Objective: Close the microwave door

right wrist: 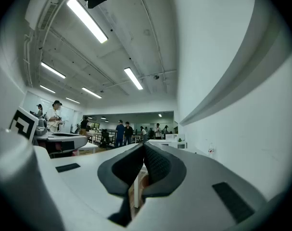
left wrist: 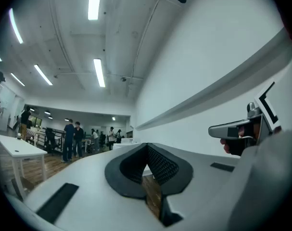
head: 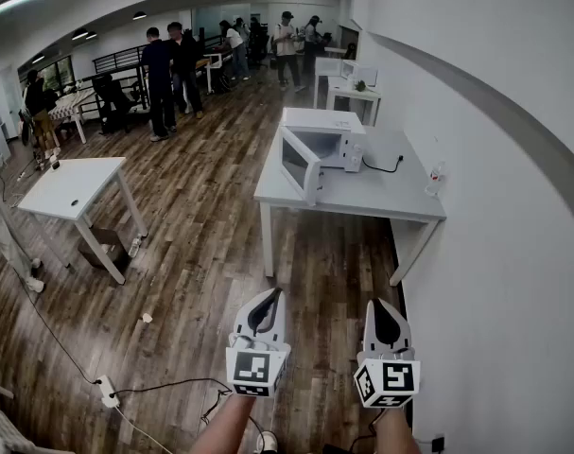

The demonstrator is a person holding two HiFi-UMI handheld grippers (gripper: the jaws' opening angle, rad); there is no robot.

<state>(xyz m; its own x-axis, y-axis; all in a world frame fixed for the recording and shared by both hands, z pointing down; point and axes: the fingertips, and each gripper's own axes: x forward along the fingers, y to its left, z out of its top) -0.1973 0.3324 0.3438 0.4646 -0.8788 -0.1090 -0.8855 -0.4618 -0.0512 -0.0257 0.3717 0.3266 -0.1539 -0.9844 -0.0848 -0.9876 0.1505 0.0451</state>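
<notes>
Since the microwave door [head: 298, 164] stands wide open, the move ahead turns on where that panel lies and which way it faces. It is an upright panel that juts from the left front corner of the microwave [head: 329, 129] towards the camera, with its free edge nearest the viewer. Its window side seems to face left, over the wooden floor [head: 206, 253]. The oven sits at the left end of a white table [head: 386, 197] set against the right-hand wall, and the door reaches nearly to the table's front edge.

From both tools the door lies ahead and well apart, with a stretch of floor between. In the head view it sits a little right of the left hand-held gripper [head: 272, 296] and clearly left of the right hand-held gripper [head: 373, 305], so the left one looks the nearer and is on the door's outer side. Closing it will likely call for walking forward and then pushing the free edge rightward and away, back towards the oven front.

Both tools are held about level, pointing forward. Each gripper view shows the ribbed pads [left wrist: 161, 166] of the left and the pads [right wrist: 156, 166] of the right meeting at the tips, with nothing between them.
</notes>
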